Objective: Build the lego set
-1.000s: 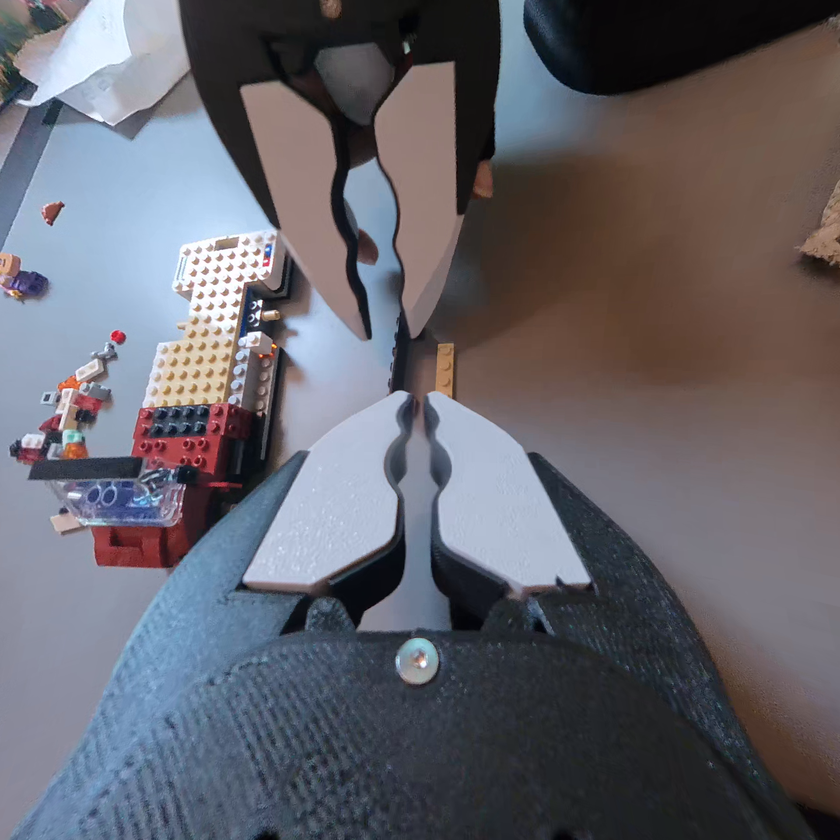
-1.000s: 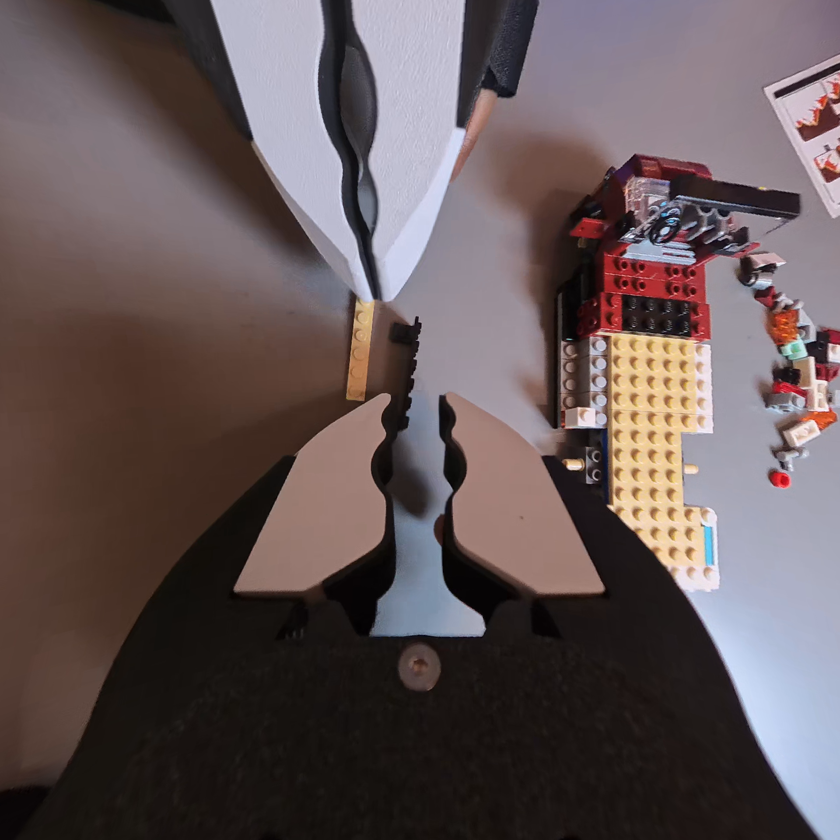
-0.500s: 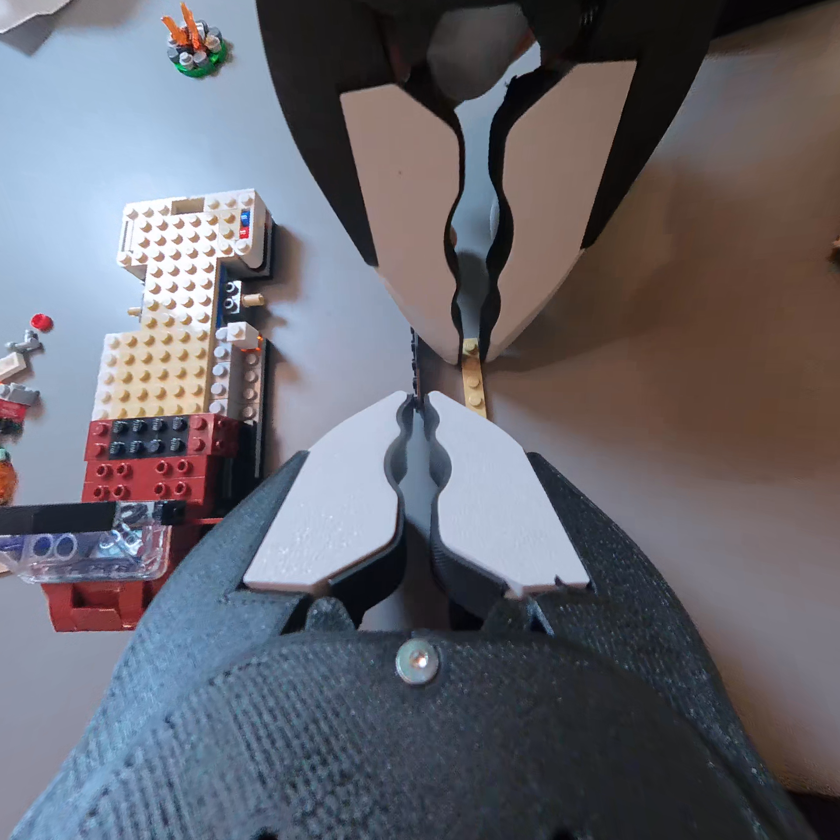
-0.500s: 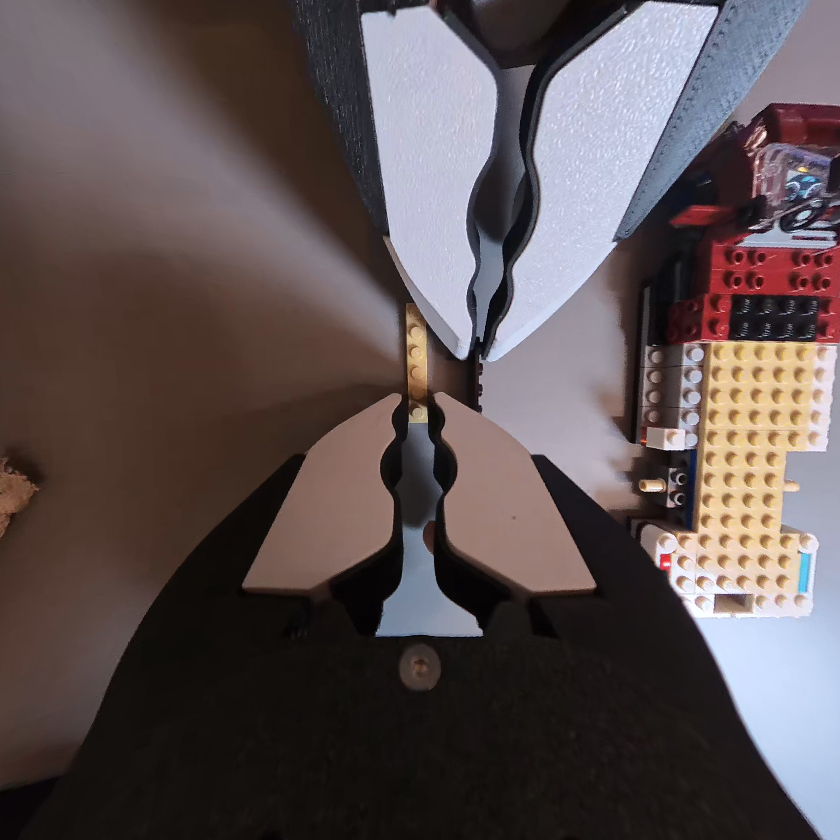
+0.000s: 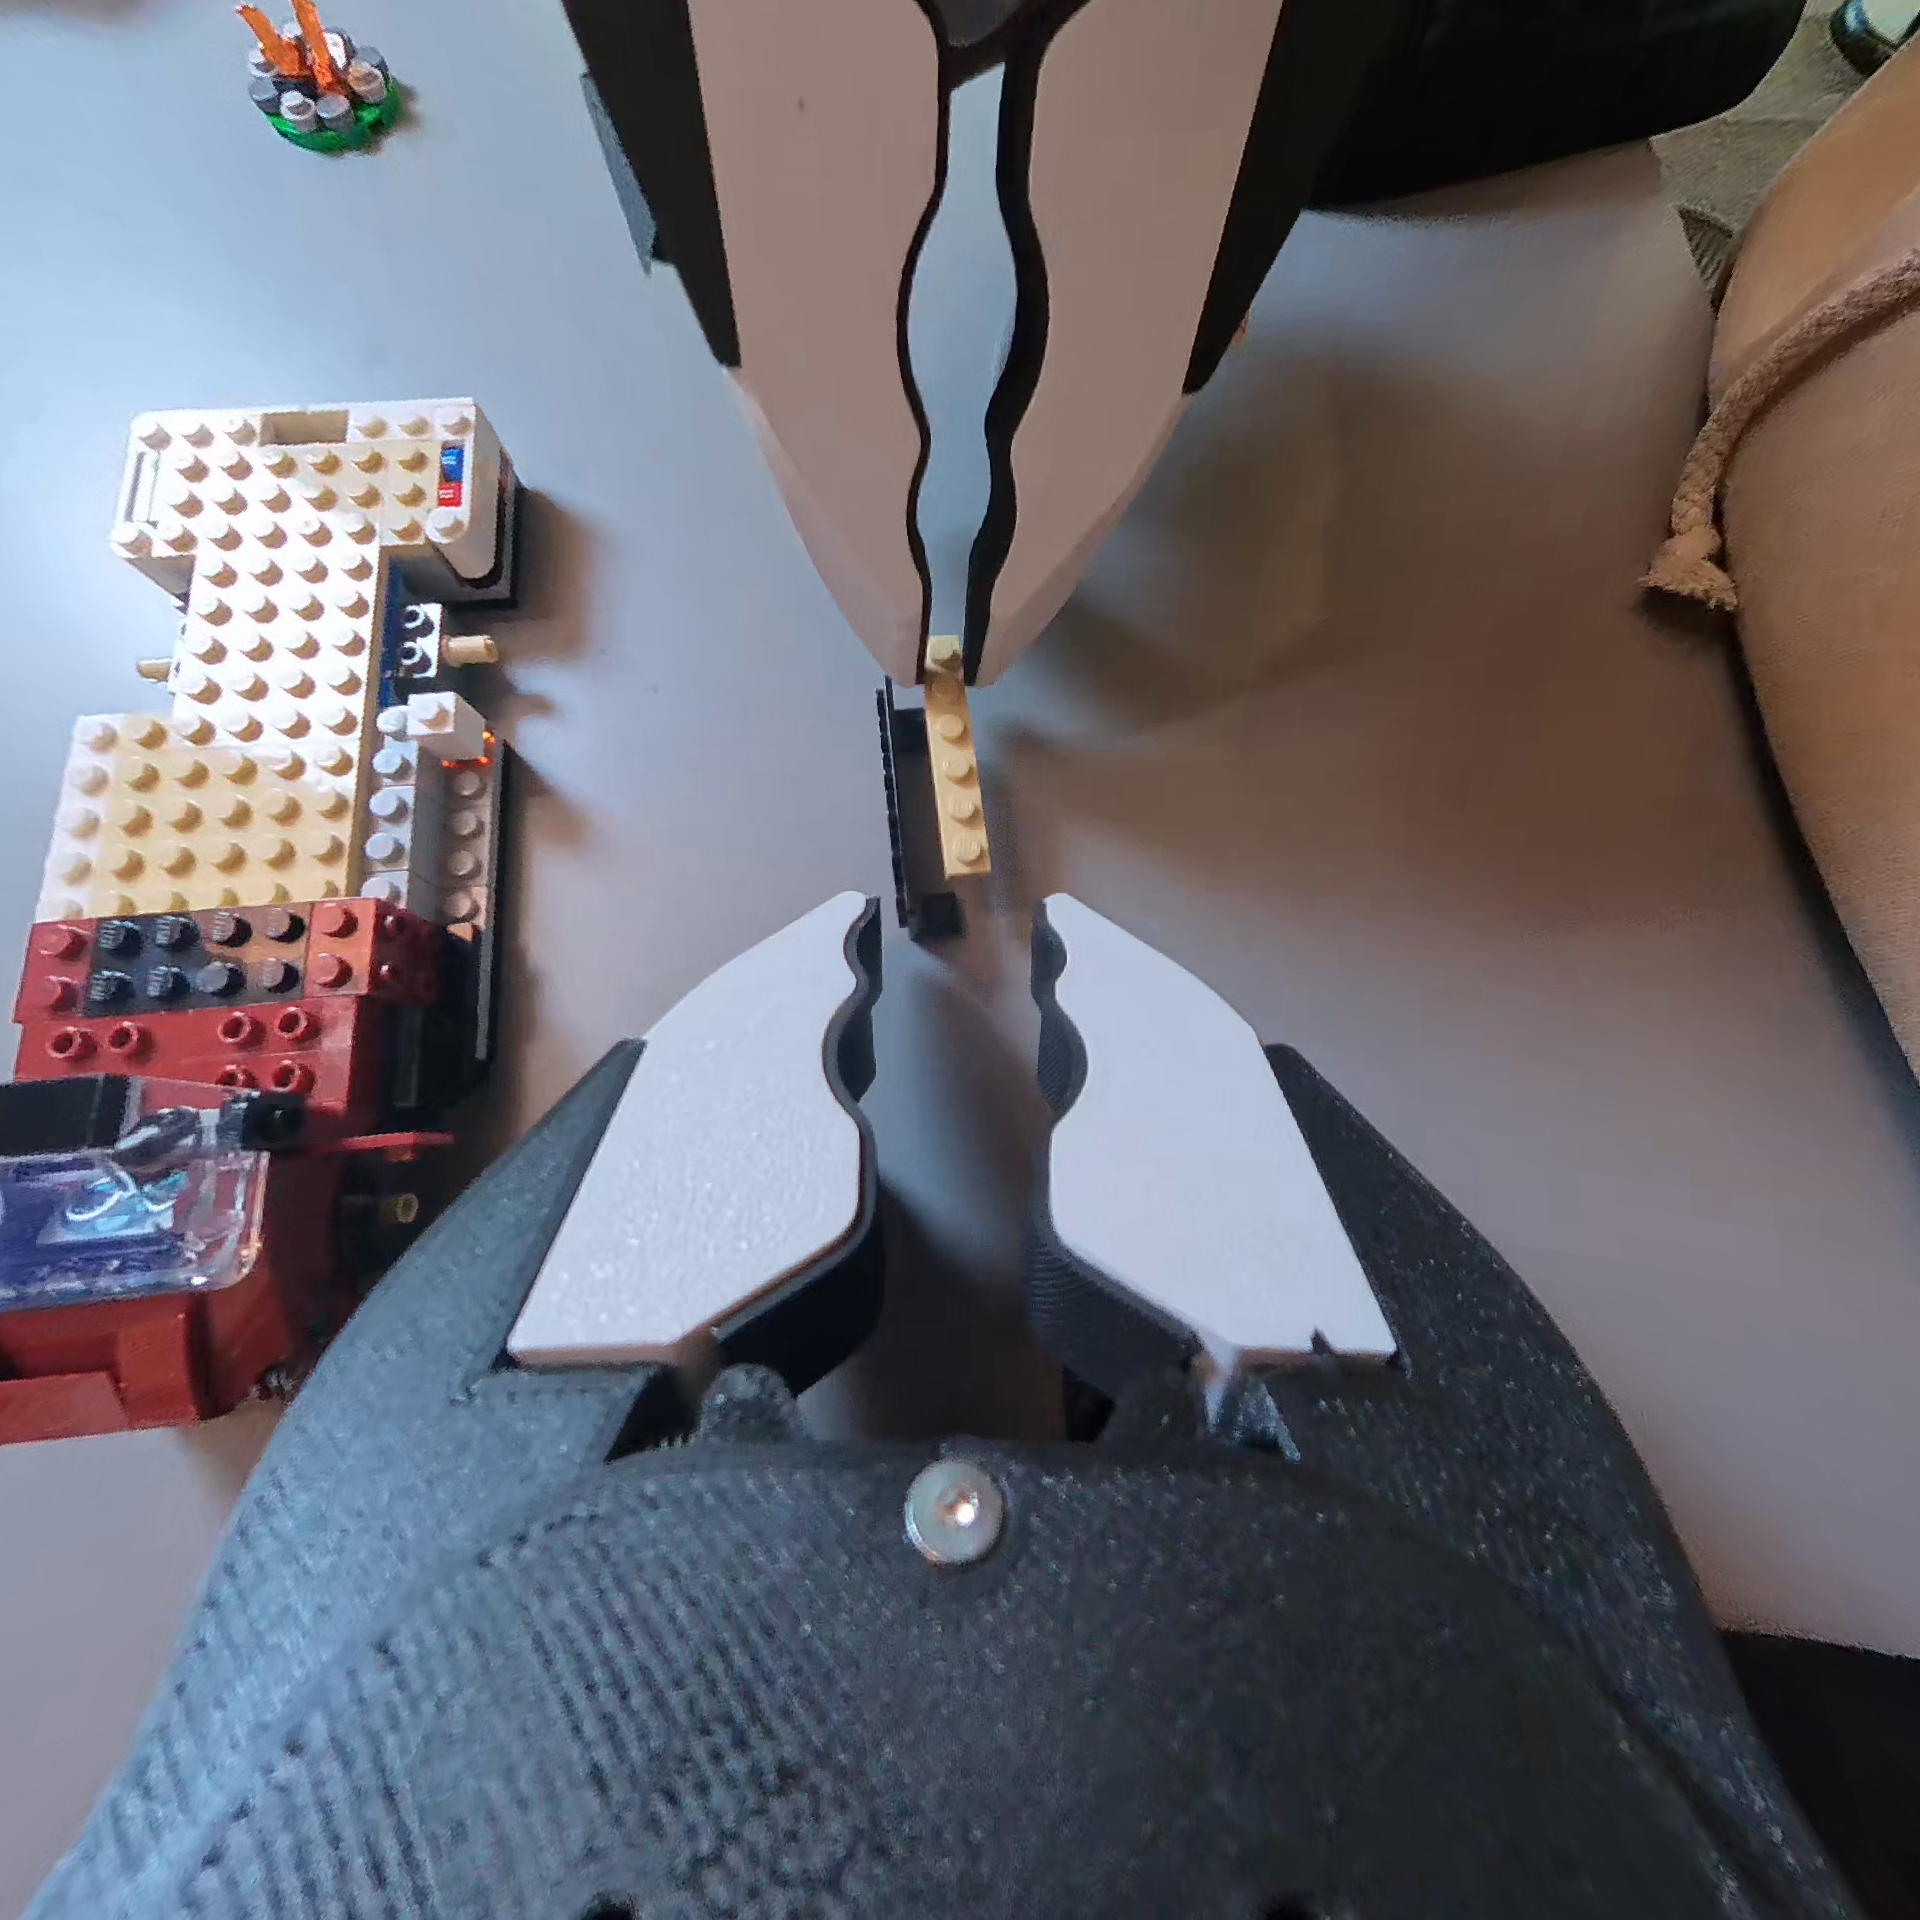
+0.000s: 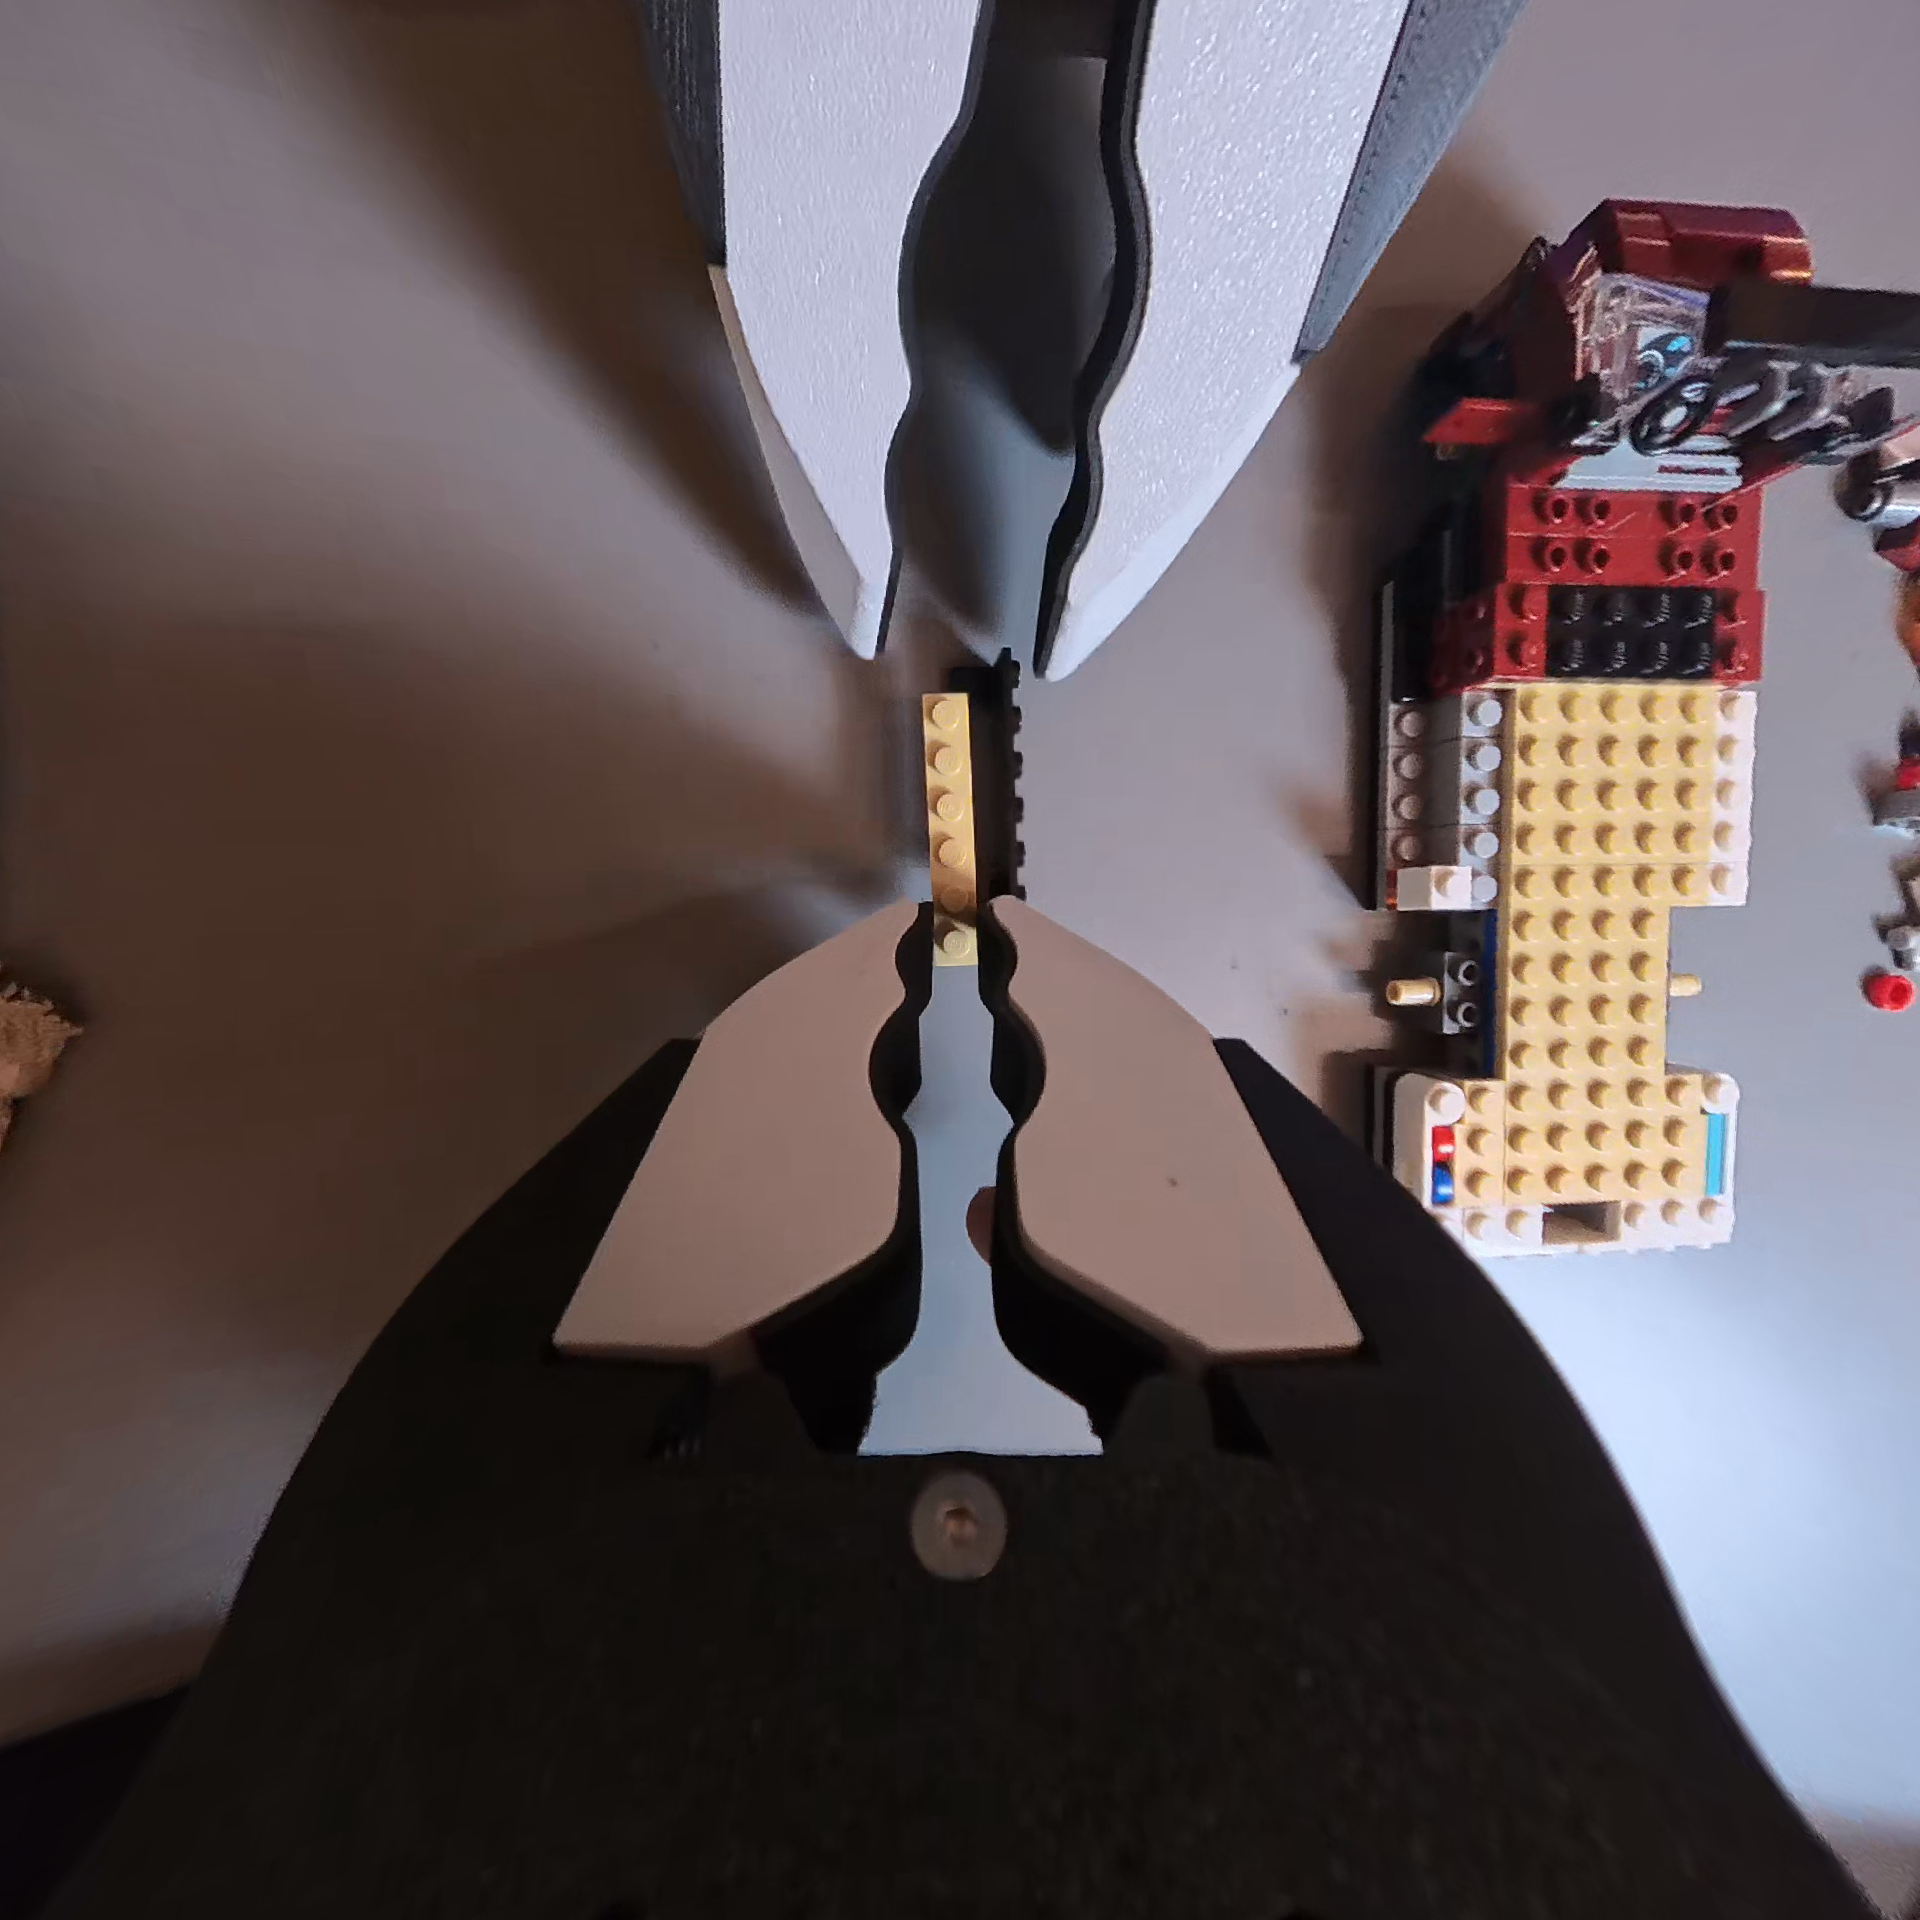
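Note:
My right gripper [image 6: 954, 930] is shut on the near end of a narrow tan studded plate [image 6: 948, 800], with both pads against its sides. The left wrist view shows the same grip at the plate's far end [image 5: 956, 779]. A long black studded piece [image 6: 1010, 790] stands on its edge right beside the tan plate; I cannot tell if the two are joined. My left gripper [image 5: 956, 909] is open. The black piece's end [image 5: 930, 914] lies just ahead of its tips, and neither pad touches it. The left gripper also shows at the top of the right wrist view [image 6: 961, 665], jaws apart.
A large brick build in tan, white, dark red and black lies on the grey table, left of the grippers [image 5: 260, 727] and at right in the right wrist view [image 6: 1600, 831]. A small green and orange piece [image 5: 322, 94] lies far left. Loose small pieces [image 6: 1889, 1018] lie at the right edge. A frayed cord [image 5: 1704, 499] hangs at right. My hands' fingertips stand some 5 cm from each other.
My left gripper was shut on the black piece and has opened, letting it go. My right gripper closed on the tan plate a second ago and still grips it.

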